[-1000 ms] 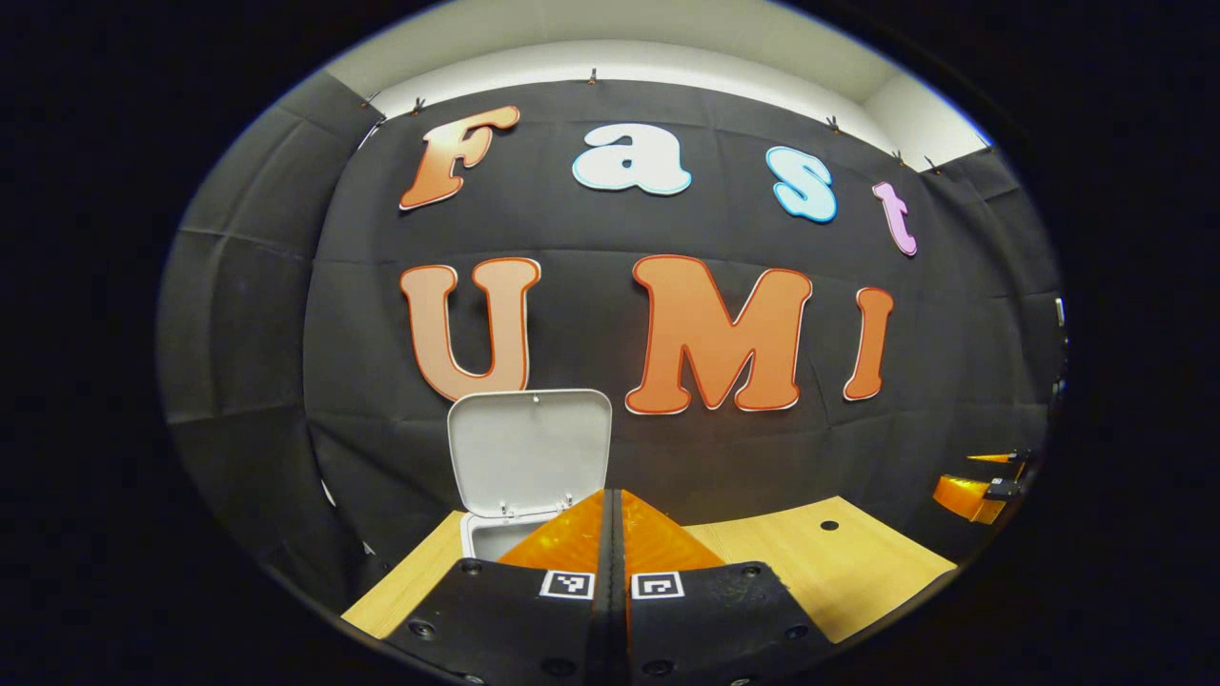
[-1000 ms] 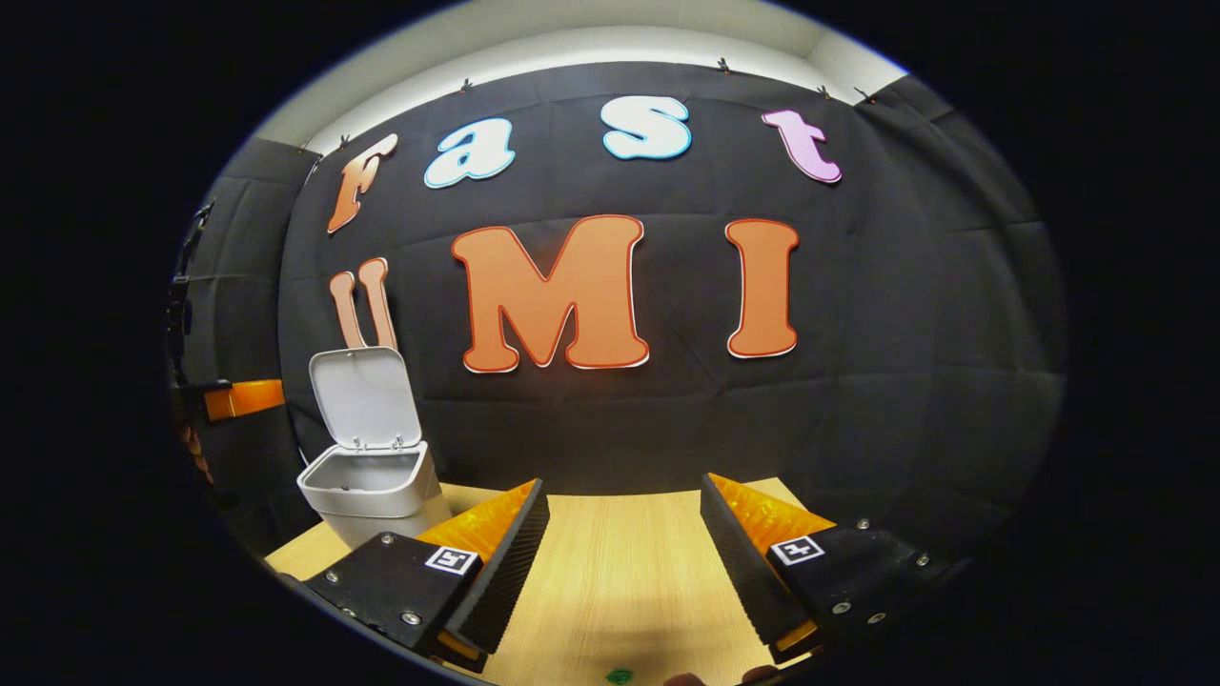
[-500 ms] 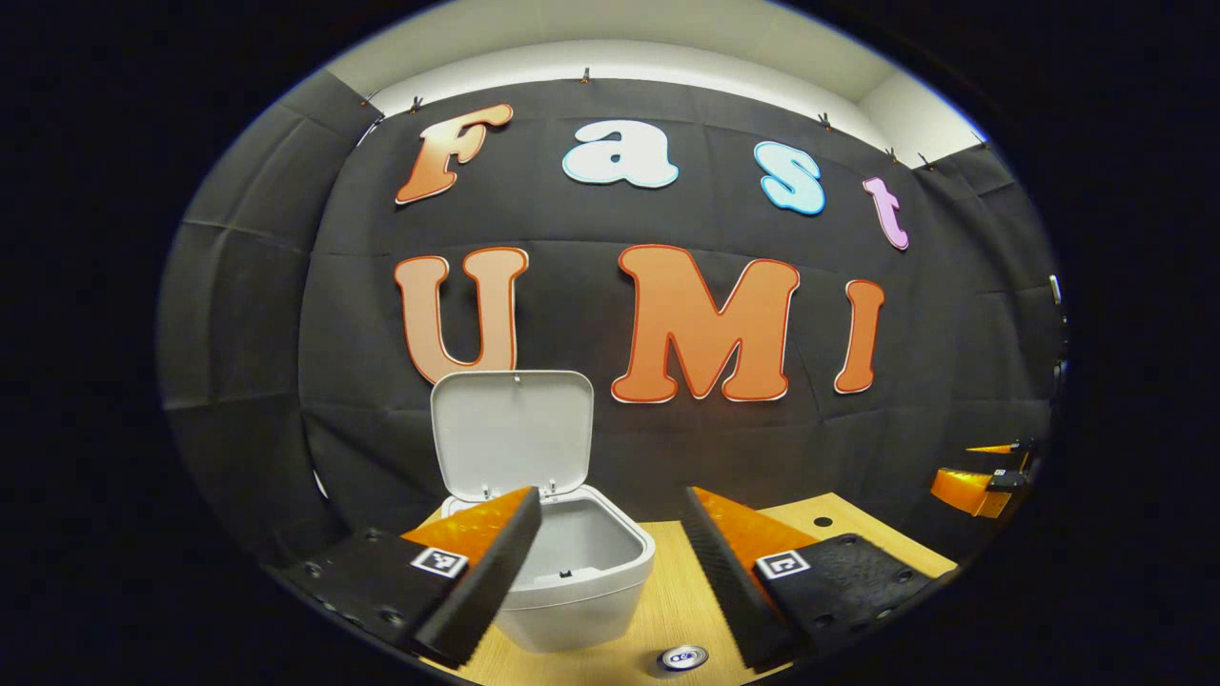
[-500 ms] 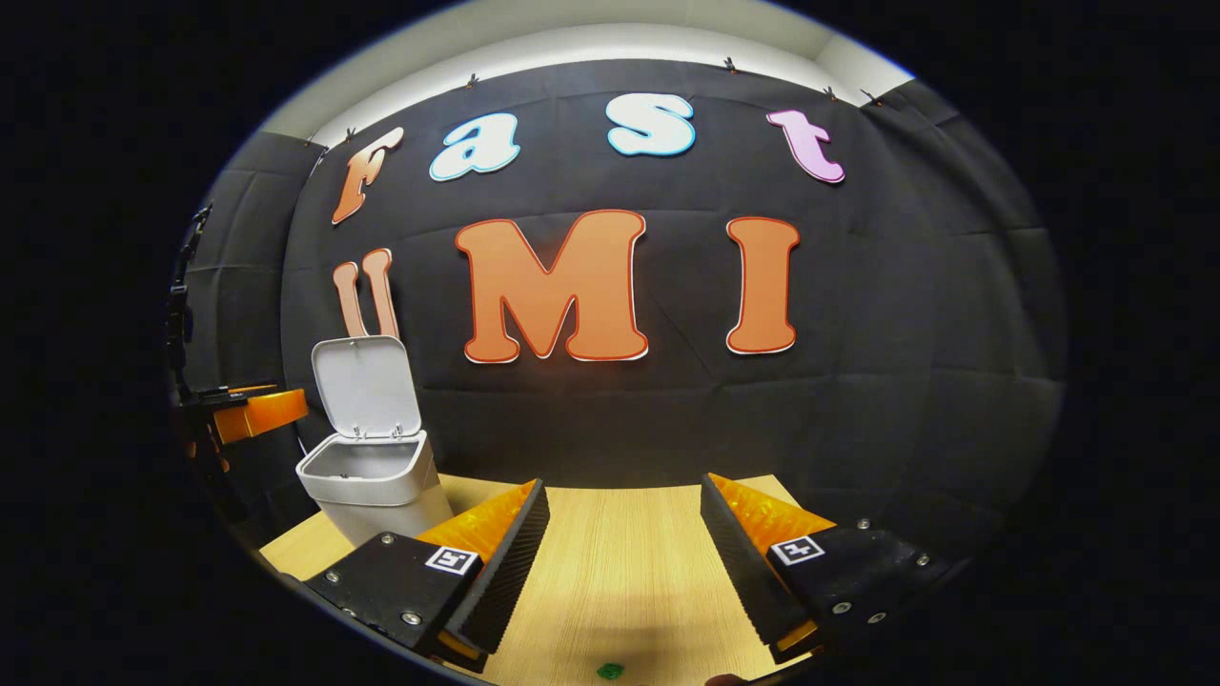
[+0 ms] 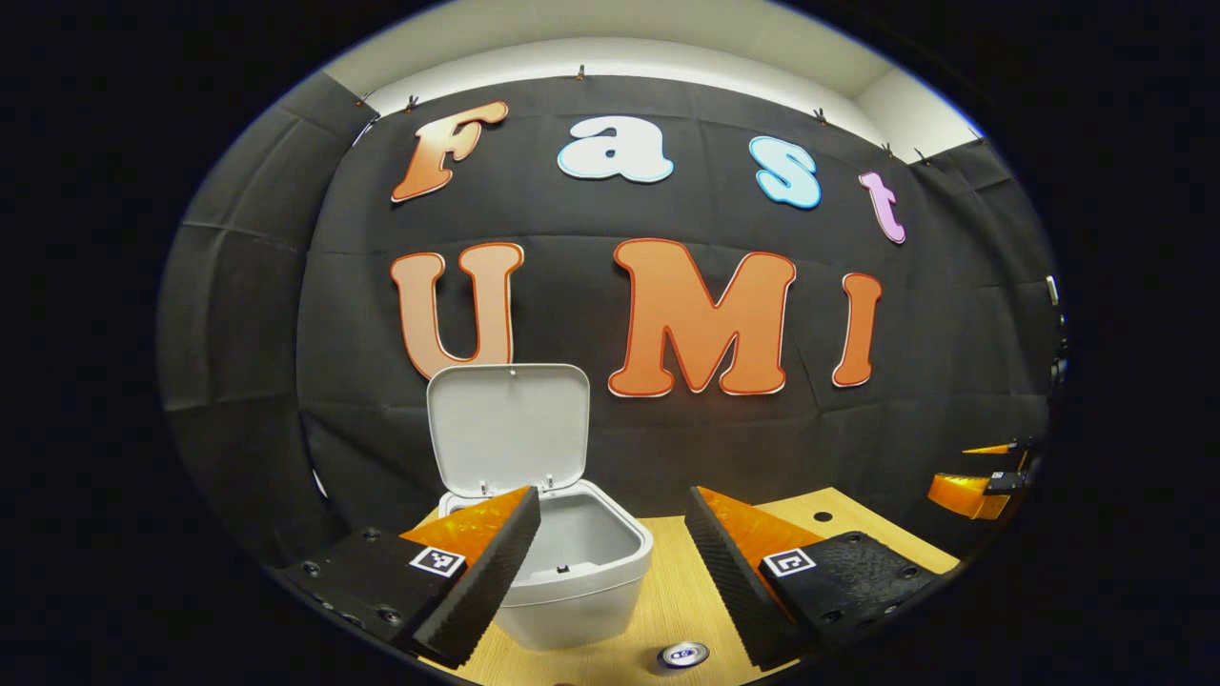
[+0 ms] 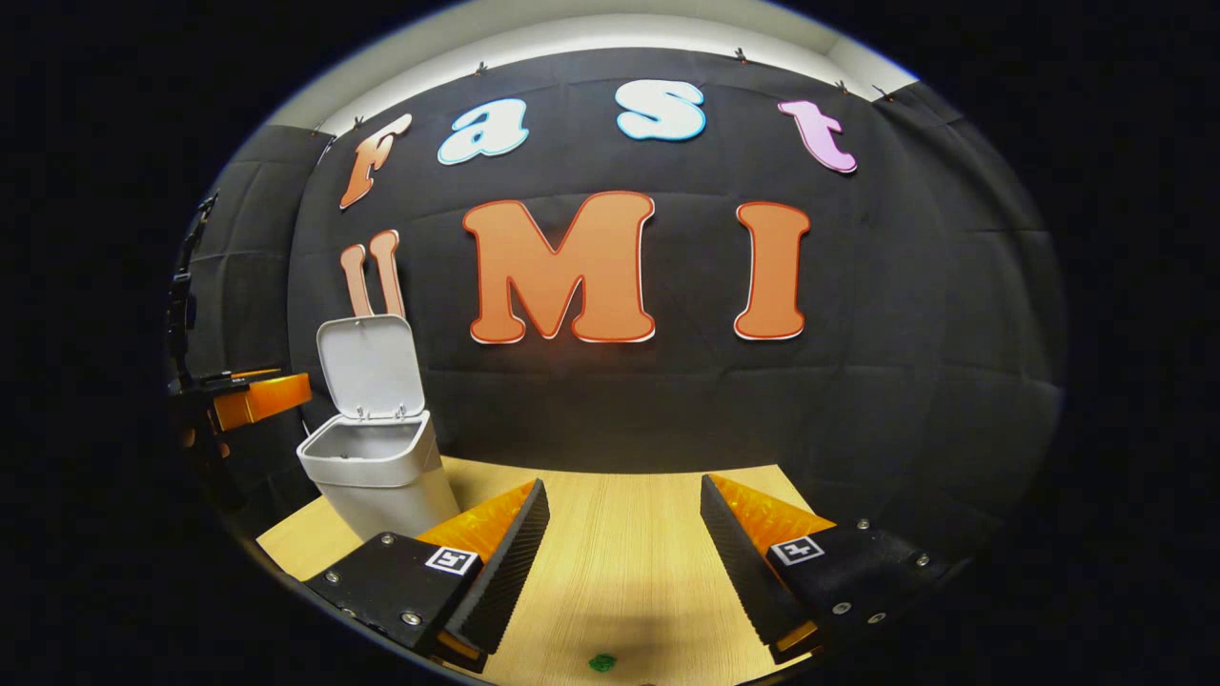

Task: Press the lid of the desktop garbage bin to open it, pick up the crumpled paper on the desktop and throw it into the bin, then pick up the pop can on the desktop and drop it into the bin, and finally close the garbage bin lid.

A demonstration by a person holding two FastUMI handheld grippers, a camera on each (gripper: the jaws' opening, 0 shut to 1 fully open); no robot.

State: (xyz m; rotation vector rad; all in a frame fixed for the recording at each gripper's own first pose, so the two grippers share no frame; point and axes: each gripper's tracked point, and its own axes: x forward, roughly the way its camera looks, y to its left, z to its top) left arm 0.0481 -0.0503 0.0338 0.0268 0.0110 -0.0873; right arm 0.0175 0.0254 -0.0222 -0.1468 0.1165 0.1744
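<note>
Standing open on the pale wooden desktop (image 6: 620, 562), the small white plastic garbage bin (image 5: 581, 581) has its rounded lid (image 5: 507, 427) tipped up against the black cloth wall (image 6: 905, 381) behind it. In the left gripper view, we see the left gripper (image 5: 612, 562) raised in front of the bin with its two fingers spread wide apart and nothing between them; its left finger overlaps the near rim of the bin. Just beside the bin's base, at the bottom of that view, we make out the silver top of a pop can (image 5: 683, 655) standing on the wood between the fingers. We cannot see into the bottom of the bin from here, so we cannot tell what lies in it.

In the right gripper view, the right gripper (image 6: 624, 562) hangs above bare wood, its fingers likewise held wide apart and empty. The bin sits well off to its left, near the desktop's far left corner. A small green object (image 6: 601, 661) lies on the wood at the very bottom; it is too small for us to identify. Each view also catches the other gripper at its edge.
</note>
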